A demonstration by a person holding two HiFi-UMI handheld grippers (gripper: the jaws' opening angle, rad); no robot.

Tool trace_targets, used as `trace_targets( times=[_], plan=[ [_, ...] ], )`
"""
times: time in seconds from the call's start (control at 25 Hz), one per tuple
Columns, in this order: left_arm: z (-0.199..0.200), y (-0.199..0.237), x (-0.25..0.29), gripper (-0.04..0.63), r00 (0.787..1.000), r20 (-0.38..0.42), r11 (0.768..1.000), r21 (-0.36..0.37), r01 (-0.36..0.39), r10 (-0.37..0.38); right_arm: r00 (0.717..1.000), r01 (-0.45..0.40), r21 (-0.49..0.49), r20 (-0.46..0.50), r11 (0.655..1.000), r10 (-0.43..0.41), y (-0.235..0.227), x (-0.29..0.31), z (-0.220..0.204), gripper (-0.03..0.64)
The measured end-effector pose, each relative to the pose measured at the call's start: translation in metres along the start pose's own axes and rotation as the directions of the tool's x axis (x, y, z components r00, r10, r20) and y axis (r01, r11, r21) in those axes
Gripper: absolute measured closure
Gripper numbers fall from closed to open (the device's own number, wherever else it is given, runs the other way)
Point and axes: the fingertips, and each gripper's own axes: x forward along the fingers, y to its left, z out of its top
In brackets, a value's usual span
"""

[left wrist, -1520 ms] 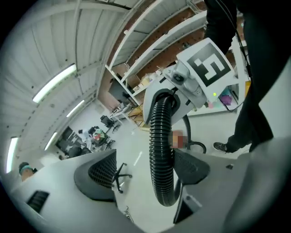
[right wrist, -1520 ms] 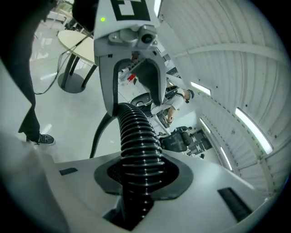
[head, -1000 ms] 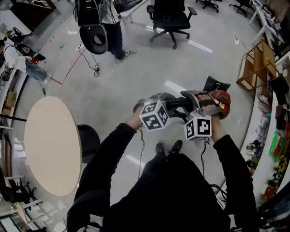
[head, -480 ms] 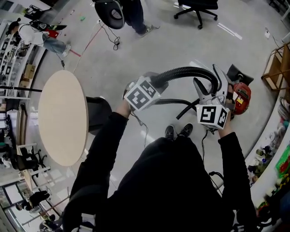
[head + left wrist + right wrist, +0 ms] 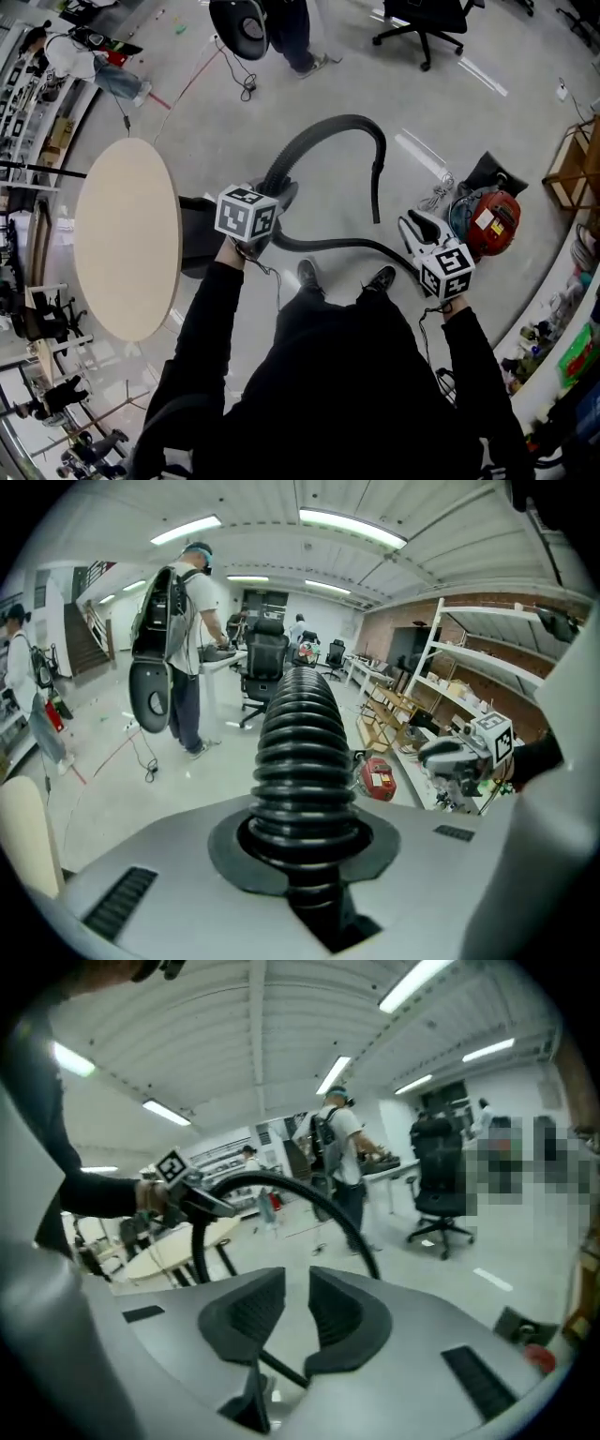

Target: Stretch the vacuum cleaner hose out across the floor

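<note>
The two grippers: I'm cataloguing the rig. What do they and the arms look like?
The left gripper and right gripper are pale grey shells with dark pads, each carrying a white cube of black square markers. Long black sleeves cover the arms. The right jaws just closed further, empty.

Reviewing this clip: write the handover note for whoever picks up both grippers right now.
Left gripper: shut on the black ribbed hose, gripped partway along.
Right gripper: empty. Its jaws have just been closing and now stand a narrow gap apart, near the red vacuum cleaner.
Hose: it arcs away from the left gripper and curls back to its loose end; the other run leads toward the vacuum.
Done: hose gripped.
Left: draw the loop out straight across the floor.
</note>
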Motion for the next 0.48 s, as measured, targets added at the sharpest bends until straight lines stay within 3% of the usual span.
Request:
trace_targets(
  times=[0.04,0.12,0.28,0.36,0.48],
  plan=[
    [-0.007,0.006,-0.004,0.511,1.0,0.0,1.0,-0.005,-0.005,0.005,0.995,-0.101,0.006,-0.024,0.995,0.101,0.037,0.017,-0.004,0.565],
    [-0.023,0.019,-0.014,0.511,1.0,-0.002,1.0,-0.023,-0.012,0.012,0.959,-0.275,-0.007,-0.077,0.962,0.273,0.114,0.051,-0.011,0.589],
    [-0.057,0.057,-0.039,0.509,1.0,0.005,0.99,-0.144,0.007,-0.006,0.884,-0.447,-0.087,-0.191,0.89,0.426,0.246,0.121,-0.024,0.578],
    [-0.071,0.074,-0.053,0.506,0.998,0.025,0.972,-0.23,0.056,-0.052,0.86,-0.476,-0.105,-0.261,0.873,0.438,0.296,0.155,-0.041,0.435],
    [-0.083,0.096,-0.08,0.497,0.986,0.074,0.925,-0.342,0.163,-0.147,0.844,-0.469,-0.126,-0.357,0.874,0.401,0.353,0.202,-0.065,0.342]
  ],
)
